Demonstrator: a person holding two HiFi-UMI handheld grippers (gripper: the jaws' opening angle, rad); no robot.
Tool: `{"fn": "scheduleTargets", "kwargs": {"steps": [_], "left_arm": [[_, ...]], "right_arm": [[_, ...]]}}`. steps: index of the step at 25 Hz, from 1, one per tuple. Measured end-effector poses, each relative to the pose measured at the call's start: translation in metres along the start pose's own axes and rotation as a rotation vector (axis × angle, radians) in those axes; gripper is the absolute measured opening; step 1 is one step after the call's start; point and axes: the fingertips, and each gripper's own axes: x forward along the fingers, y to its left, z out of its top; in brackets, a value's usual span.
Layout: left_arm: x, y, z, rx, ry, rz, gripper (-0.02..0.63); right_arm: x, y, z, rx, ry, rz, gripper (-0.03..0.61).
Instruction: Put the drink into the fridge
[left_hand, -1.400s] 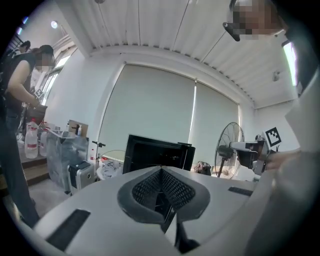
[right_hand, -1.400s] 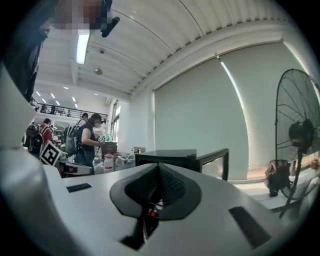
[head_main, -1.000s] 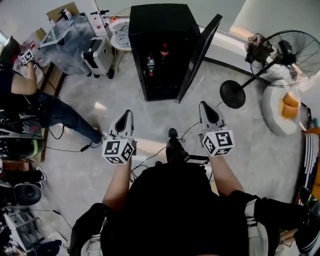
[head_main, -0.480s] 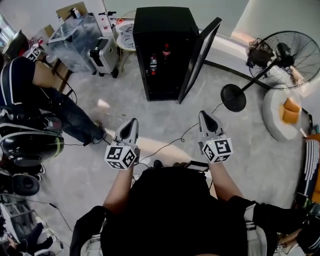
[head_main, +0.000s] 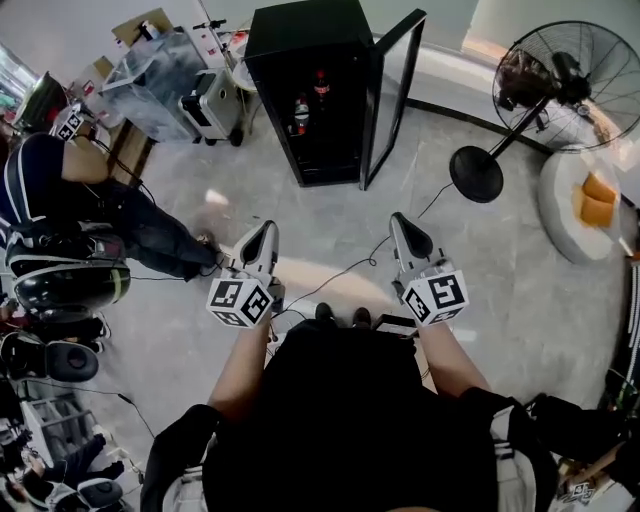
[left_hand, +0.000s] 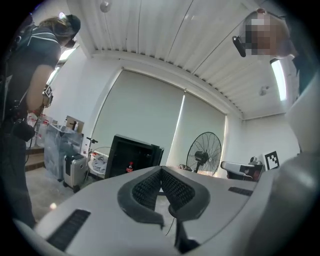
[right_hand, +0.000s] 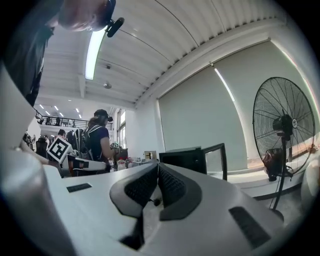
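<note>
The black fridge (head_main: 310, 60) stands at the top of the head view with its glass door (head_main: 395, 90) swung open. Two drink bottles stand inside, one with a red label (head_main: 321, 88) and one lower down (head_main: 299, 113). My left gripper (head_main: 265, 235) and right gripper (head_main: 400, 225) hover level over the floor, well short of the fridge. Both are shut with nothing between the pads. In the left gripper view the fridge (left_hand: 127, 157) and a bottle (left_hand: 130, 167) show beyond the closed left gripper (left_hand: 161, 170). The right gripper (right_hand: 158, 165) points at the fridge (right_hand: 182, 156).
A large standing fan (head_main: 560, 80) is to the right of the fridge, its round base (head_main: 475, 172) on the floor. A person (head_main: 90, 200) crouches at the left among bags and boxes. Cables (head_main: 340, 275) trail across the floor ahead of me. A clear plastic-covered crate (head_main: 150, 80) sits left of the fridge.
Both grippers have moved across the floor with the person holding them, and the fridge has shifted slightly up and left in the head view. The jaws stayed shut.
</note>
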Motion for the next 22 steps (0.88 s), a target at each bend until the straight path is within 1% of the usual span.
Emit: {"fn": "scheduleTargets", "kwargs": {"steps": [3,7,10,13,17,22], "left_arm": [[-0.007,-0.009,0.000,0.000,-0.002,0.001,0.015],[-0.018,-0.007,-0.003,-0.005,-0.002,0.012,0.015],[-0.022,-0.004,-0.012,0.023,0.021,0.009,0.015],[-0.019,0.004,-0.010,0.024,0.022,-0.015,0.015],[-0.012,0.018,0.006,0.055,-0.006,-0.038,0.015],[-0.010,0.038,0.014,0.056,-0.009,-0.061,0.015]], "right_arm": [[-0.011,0.001,-0.005,-0.003,0.013,0.011,0.023],[-0.023,0.007,-0.012,0.015,0.028,-0.011,0.023],[-0.027,0.012,-0.011,-0.030,0.018,-0.066,0.023],[-0.021,0.012,-0.006,-0.081,0.011,-0.116,0.023],[-0.008,0.015,-0.009,-0.066,0.026,-0.140,0.022],[0.005,0.018,-0.022,-0.007,0.056,-0.125,0.021]]}}
